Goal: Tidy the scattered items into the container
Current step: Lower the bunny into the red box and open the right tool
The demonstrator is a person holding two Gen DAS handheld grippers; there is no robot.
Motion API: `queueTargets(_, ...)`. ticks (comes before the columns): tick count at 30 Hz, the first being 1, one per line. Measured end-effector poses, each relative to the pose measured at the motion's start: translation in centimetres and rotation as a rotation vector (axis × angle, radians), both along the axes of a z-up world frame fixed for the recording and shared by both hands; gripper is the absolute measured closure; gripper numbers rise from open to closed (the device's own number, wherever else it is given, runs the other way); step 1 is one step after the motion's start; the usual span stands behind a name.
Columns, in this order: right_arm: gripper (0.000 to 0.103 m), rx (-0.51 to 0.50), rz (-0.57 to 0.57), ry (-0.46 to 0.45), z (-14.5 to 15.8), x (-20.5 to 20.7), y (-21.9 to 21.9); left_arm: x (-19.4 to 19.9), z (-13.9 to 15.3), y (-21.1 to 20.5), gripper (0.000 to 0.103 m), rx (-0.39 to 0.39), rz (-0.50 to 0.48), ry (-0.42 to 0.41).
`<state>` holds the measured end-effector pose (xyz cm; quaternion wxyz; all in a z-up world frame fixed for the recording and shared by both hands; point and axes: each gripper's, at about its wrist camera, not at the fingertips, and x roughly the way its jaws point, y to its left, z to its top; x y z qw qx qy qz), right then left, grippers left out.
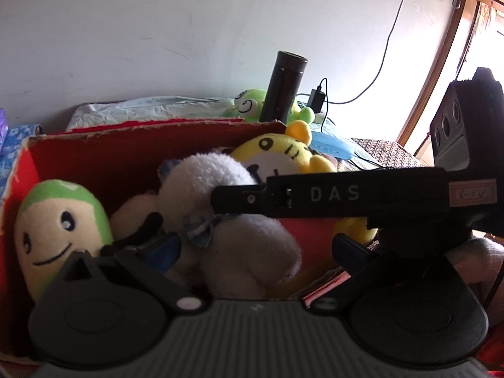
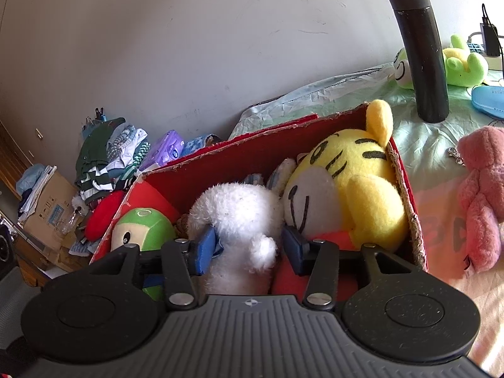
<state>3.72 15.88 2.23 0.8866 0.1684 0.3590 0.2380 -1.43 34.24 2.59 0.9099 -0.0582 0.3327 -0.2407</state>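
A red cardboard box (image 2: 252, 160) holds a white fluffy plush (image 2: 239, 214), a yellow tiger plush (image 2: 356, 186) and a green-capped plush (image 2: 141, 226). My right gripper (image 2: 249, 245) is inside the box with its blue pads on either side of the white plush's lower body. My left gripper (image 1: 252, 252) is open over the box (image 1: 110, 157), straddling the white plush (image 1: 226, 208); the right gripper's black body (image 1: 346, 195) crosses in front. The tiger (image 1: 283, 154) and green-capped plush (image 1: 56, 220) show there too. A pink plush (image 2: 482, 195) and a green frog plush (image 2: 460, 63) lie outside on the bed.
A black flask (image 2: 422, 53) stands on the bed behind the box. A blue pouch (image 2: 491, 97) and a charger (image 2: 489, 37) lie at the far right. Clothes (image 2: 110, 157) and a cardboard carton (image 2: 50, 208) are piled at the left by the wall.
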Motion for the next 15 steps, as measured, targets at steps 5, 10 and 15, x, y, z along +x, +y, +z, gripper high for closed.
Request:
queueTargets(5,0.054,0.045,-0.014,0.034,0.8,-0.3,-0.7,-0.4,1.4,2.2,0.001,-0.057,0.078,0.006)
queueTargets(10,0.053,0.078,-0.038,0.009,2.1,-1.6,-1.4,-1.2,2.2,2.1,0.001,0.001,0.139,-0.002)
queueTargets(15,0.053,0.071,-0.054,-0.019,2.6,-3.2,-1.2,-1.5,2.4,0.8,0.001,0.086,0.179,0.004)
